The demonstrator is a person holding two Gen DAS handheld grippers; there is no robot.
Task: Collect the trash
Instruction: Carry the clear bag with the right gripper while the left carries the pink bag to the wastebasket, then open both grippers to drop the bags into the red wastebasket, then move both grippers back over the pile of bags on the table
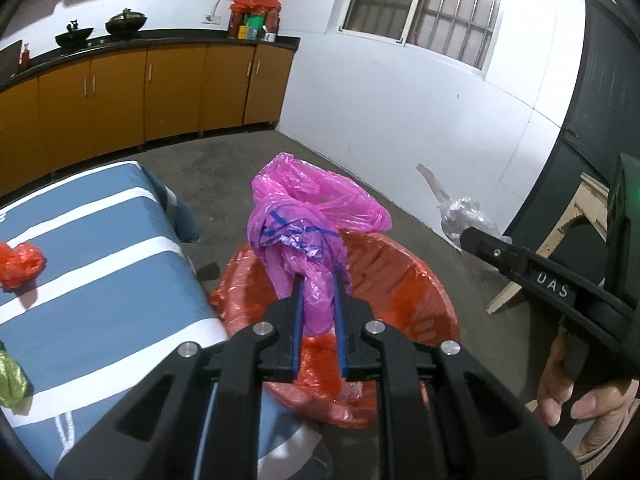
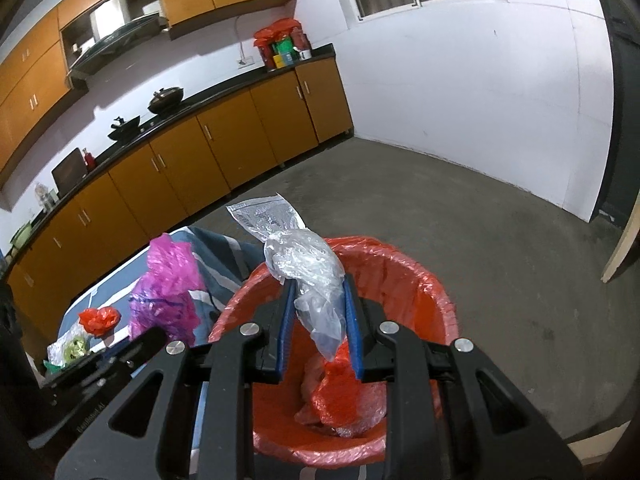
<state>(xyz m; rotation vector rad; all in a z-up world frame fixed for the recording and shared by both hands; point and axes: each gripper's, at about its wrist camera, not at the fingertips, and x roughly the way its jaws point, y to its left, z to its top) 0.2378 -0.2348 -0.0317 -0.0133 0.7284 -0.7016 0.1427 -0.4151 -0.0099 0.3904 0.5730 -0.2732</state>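
My left gripper point(image 1: 319, 276) is shut on a crumpled pink plastic bag point(image 1: 304, 220) and holds it over the red-lined trash bin point(image 1: 420, 288). In the right wrist view the same pink bag point(image 2: 168, 296) shows at the left, above the table edge. My right gripper point(image 2: 320, 284) is shut on a clear plastic bag point(image 2: 304, 264), held over the near rim of the bin point(image 2: 424, 292). Red and clear scraps lie at the bin's bottom point(image 2: 340, 404). The right gripper's body point(image 1: 532, 268) shows at the right of the left wrist view, the clear bag point(image 1: 464, 220) beyond its tip.
A blue table with white stripes point(image 1: 100, 240) stands left of the bin, with a red crumpled bag point(image 1: 20, 264) and a green wrapper point(image 1: 12, 376) on it. Orange cabinets point(image 2: 224, 152) line the far wall. Bare concrete floor point(image 2: 500, 220) lies behind and right of the bin.
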